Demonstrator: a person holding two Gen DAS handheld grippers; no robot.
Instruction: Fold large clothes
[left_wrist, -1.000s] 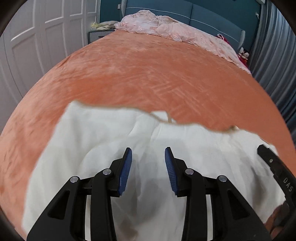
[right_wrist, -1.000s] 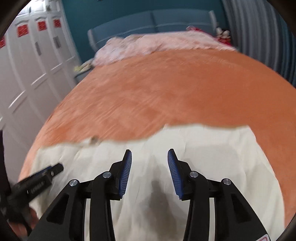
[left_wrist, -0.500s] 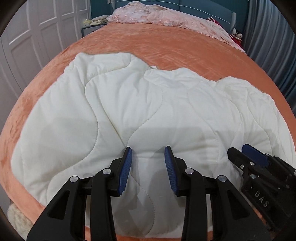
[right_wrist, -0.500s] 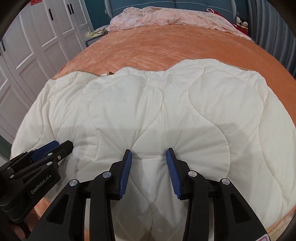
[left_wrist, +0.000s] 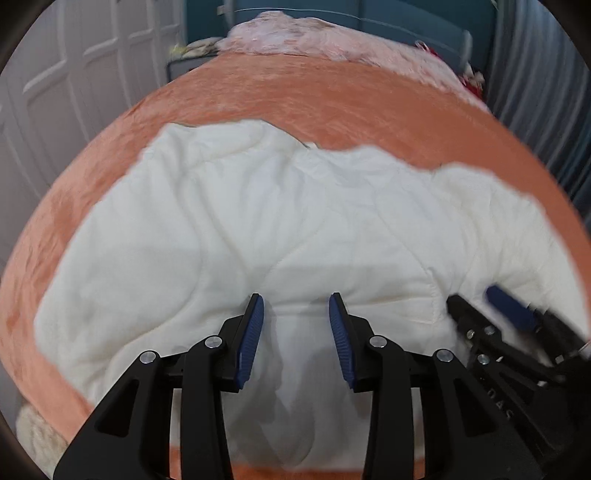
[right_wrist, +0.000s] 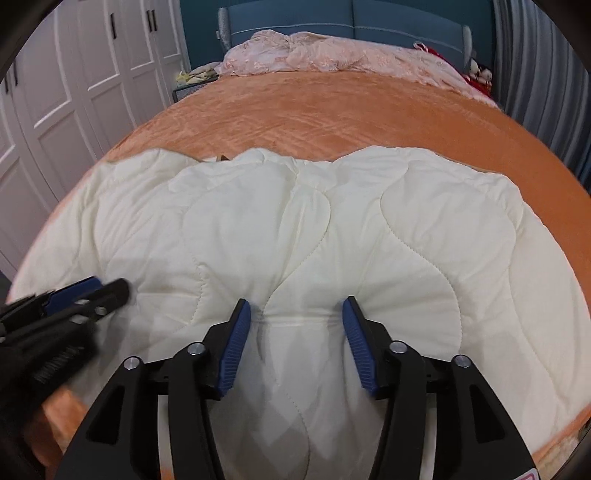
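A large cream quilted garment (left_wrist: 280, 229) lies spread on the orange bed cover (left_wrist: 332, 103), near the bed's front edge; it also shows in the right wrist view (right_wrist: 332, 229). My left gripper (left_wrist: 295, 306) is open and empty just above the garment's near part. My right gripper (right_wrist: 295, 310) is open and empty above a stitched seam of the garment. The right gripper shows at the right in the left wrist view (left_wrist: 491, 306), and the left gripper shows at the left in the right wrist view (right_wrist: 96, 291).
A pink crumpled blanket (right_wrist: 332, 55) lies at the head of the bed before a blue headboard (right_wrist: 351, 18). White wardrobe doors (right_wrist: 74, 74) stand on the left, grey curtains (right_wrist: 546, 74) on the right. A fluffy cream rug (left_wrist: 33, 435) lies below the bed's front left.
Both grippers pulled back and rose from low over the garment, so more of it shows. The right gripper's jaws have opened wider. The left wrist view is blurred by motion.
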